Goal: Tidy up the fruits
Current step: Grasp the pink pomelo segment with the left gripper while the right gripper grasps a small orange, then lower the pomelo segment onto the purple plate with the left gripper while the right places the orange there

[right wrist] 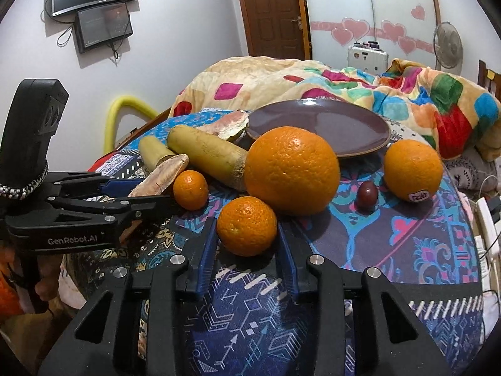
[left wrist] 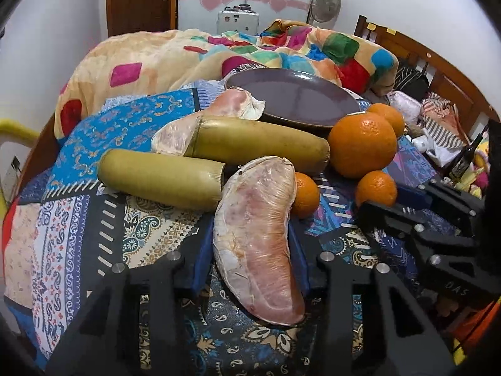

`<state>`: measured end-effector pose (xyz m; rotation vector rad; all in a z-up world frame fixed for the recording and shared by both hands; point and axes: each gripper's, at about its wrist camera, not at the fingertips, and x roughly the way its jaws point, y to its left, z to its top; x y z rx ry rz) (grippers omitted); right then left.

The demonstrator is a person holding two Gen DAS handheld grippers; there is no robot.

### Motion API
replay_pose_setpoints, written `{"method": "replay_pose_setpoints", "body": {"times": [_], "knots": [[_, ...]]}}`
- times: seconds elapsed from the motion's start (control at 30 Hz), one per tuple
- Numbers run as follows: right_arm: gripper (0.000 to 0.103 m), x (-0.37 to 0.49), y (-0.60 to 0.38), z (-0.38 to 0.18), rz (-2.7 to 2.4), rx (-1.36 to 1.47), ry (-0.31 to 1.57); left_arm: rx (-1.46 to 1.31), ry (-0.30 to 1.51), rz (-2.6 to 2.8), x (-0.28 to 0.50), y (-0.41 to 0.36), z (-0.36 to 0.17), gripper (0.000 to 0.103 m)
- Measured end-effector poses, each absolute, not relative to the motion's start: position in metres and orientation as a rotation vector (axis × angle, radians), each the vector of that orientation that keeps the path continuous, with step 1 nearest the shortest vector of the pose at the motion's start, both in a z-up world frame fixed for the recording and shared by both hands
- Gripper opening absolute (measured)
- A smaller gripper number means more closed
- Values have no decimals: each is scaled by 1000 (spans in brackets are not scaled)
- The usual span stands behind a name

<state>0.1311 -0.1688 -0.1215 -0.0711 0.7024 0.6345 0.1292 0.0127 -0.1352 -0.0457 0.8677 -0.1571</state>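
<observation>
Fruits on patterned bed cover (right wrist: pixel 391 238): pomelo segment (left wrist: pixel 260 238) between left gripper (left wrist: pixel 250 250) fingers, apart either side, contact unclear. Small orange (right wrist: pixel 246 225) between right gripper (right wrist: pixel 247 250) fingers, apart. Large orange (right wrist: pixel 291 169), stickered orange (right wrist: pixel 412 170), yellow pieces (left wrist: pixel 260 144) nearby. Brown plate (right wrist: pixel 328 125) behind, bare.

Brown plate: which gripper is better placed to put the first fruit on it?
Right, probably. The right gripper is open around a small orange with open cloth toward the plate. The left gripper brackets a pomelo wedge, with two yellow cylinders in the way.
</observation>
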Motion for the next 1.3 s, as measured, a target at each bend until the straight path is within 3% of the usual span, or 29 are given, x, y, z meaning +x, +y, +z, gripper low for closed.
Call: {"method": "replay_pose_setpoints", "body": {"times": [0.23, 0.87, 1.3], "knots": [[34, 124, -180, -105, 606, -69, 661, -37, 834, -145, 115, 11, -122, 43], [34, 132, -211, -25, 486, -55, 436, -19, 588, -149, 115, -7, -25, 43], [34, 182, -213, -15, 428, -77, 388, -1, 591, -123, 177, -15, -24, 44]]}}
